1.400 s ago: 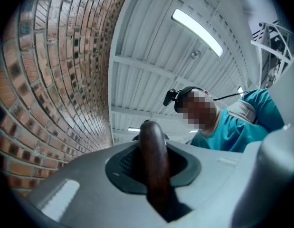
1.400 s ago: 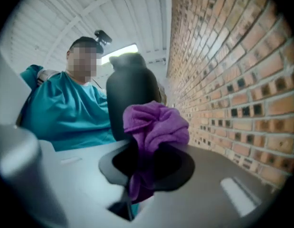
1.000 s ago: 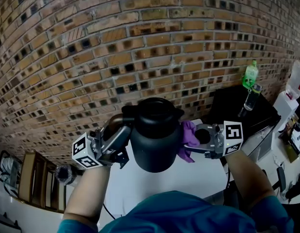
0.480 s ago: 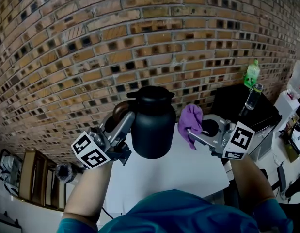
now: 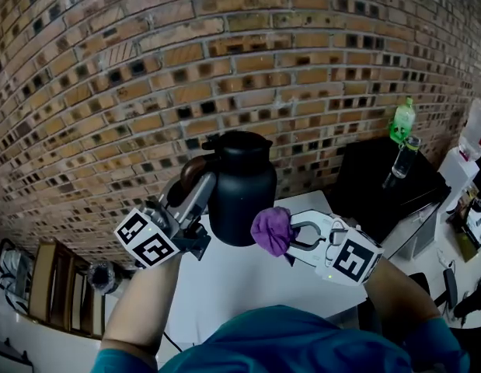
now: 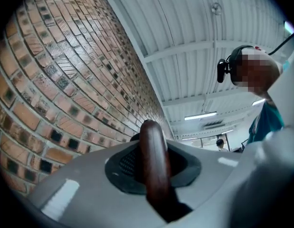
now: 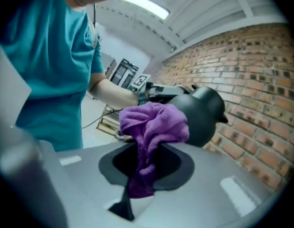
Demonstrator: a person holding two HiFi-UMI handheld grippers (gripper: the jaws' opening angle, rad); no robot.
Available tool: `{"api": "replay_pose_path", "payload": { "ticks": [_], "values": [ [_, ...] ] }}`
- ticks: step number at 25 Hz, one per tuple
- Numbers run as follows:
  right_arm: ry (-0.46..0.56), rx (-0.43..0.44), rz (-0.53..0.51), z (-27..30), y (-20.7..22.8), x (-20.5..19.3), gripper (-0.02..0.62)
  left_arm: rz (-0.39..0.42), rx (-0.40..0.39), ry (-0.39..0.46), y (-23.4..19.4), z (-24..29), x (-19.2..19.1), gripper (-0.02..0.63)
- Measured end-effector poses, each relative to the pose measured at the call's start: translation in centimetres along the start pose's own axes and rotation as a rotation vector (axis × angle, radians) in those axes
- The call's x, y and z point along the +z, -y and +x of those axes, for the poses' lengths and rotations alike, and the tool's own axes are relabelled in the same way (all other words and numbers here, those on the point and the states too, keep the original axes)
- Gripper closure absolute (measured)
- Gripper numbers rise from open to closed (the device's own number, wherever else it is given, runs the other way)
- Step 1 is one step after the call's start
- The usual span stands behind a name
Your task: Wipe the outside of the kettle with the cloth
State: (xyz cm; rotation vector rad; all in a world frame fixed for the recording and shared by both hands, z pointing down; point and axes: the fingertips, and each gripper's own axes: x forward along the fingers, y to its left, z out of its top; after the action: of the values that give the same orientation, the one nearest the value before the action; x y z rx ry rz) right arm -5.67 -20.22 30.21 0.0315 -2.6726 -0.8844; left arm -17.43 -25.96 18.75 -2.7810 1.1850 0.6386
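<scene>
The left gripper (image 5: 196,186) has its 2 jaws closed narrowly on the brown wooden handle (image 6: 154,163) of the black kettle (image 5: 242,186), which hangs from that grip over the far part of the white table (image 5: 248,286), in front of the brick wall (image 5: 224,68). The right gripper (image 5: 291,239) has its 2 jaws clamped on a bunched purple cloth (image 5: 271,230), whose loose wad stands out past the jaw tips, just beside the kettle's lower right side. Whether the cloth touches the kettle cannot be told.
</scene>
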Motion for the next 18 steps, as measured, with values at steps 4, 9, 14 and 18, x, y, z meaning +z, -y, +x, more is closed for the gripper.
{"api": "replay_pose_path", "payload": {
  "ticks": [4,9,14,18],
  "values": [
    [0.124,-0.124,0.049,-4.7,6.0,4.6,0.526,0.133,-0.103,-0.109,1.7,-0.7,-1.9,0.529],
    [-0.11,0.002,-0.215,-4.4,9.0,6.1,0.526,0.256,-0.238,-0.269,4.7,-0.9,-6.3,0.529],
    [-0.227,0.212,-0.259,-2.5,6.5,2.5,0.526,0.265,-0.29,-0.292,6.4,-1.0,-7.4,0.529],
    [-0.316,0.29,-0.255,-3.5,4.6,-0.8,0.526,0.293,-0.302,-0.333,6.6,-1.9,-8.0,0.529]
  ]
}}
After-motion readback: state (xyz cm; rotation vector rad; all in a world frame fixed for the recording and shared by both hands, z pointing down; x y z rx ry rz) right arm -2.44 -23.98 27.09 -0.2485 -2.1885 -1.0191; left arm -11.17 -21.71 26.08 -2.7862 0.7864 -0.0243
